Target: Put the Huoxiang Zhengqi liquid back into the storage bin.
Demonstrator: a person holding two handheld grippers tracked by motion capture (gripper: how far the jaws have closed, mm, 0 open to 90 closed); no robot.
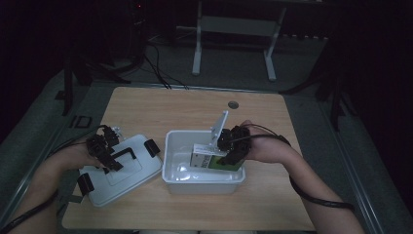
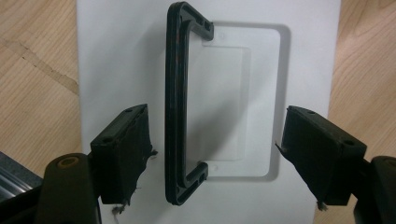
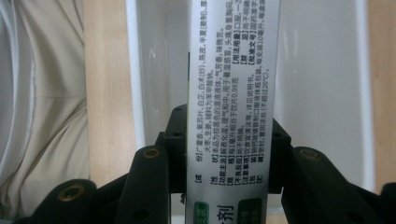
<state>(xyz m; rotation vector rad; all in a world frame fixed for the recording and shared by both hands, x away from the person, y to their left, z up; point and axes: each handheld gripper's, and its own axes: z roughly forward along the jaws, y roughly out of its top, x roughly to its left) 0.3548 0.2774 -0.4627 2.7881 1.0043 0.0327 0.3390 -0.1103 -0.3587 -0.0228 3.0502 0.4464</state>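
Meanwhile, left gripper (image 2: 217,158) gapes over lid handle (image 2: 176,107); right gripper (image 3: 232,154) clamps box (image 3: 232,84).

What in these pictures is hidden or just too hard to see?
- Box: both ends cut off in the right gripper view; its print is too small in the high view.
- White bin: floor under the box hidden by the right gripper.
- Lid: edges cut off in the left gripper view.

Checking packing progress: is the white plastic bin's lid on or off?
Off. The white lid with black handle lies on the table left of the open white plastic bin.
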